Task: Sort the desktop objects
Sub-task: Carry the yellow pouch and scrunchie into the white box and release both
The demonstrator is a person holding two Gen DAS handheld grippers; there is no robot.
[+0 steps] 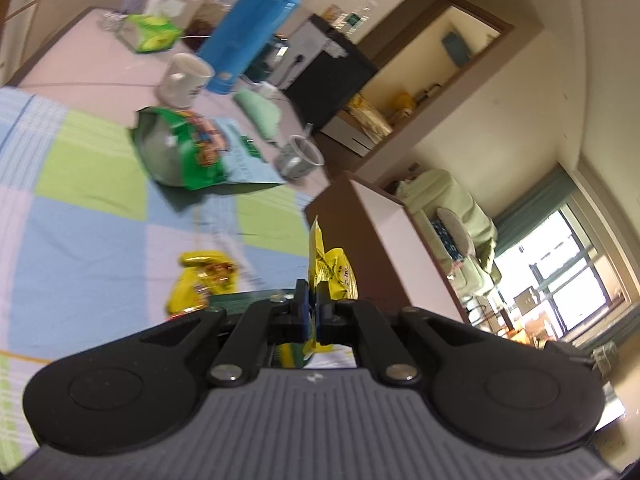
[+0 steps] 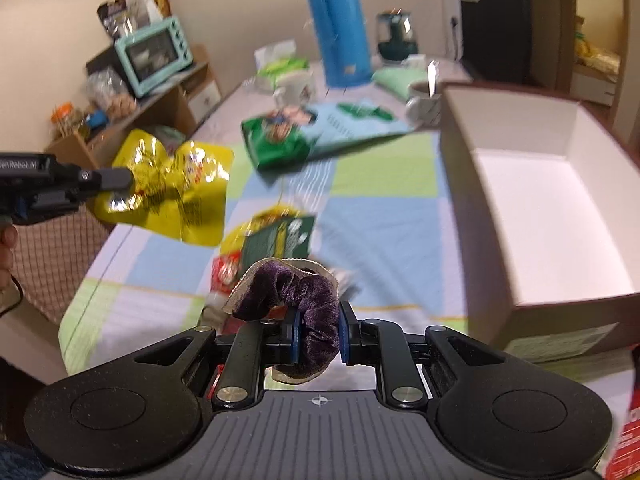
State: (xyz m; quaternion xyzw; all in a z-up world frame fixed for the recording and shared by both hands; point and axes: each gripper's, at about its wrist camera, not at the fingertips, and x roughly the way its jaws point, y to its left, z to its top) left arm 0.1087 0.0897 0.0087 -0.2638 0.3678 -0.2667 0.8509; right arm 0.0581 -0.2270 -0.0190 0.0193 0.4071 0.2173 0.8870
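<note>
cream walls [image 1: 560, 80], bright window [image 1: 560, 272] w/ teal curtain [image 1: 532, 208]; black fridge [image 2: 496, 20]

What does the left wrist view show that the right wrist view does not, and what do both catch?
Only the left wrist view shows the window and the left tool end-on, shut on the yellow snack bag.

Only the right wrist view shows the purple scrunchie clamped in the right tool, the inside of the open white box, and the mint toaster oven.

Both show the blue thermos, the green snack bag, and the checked tablecloth.
</note>
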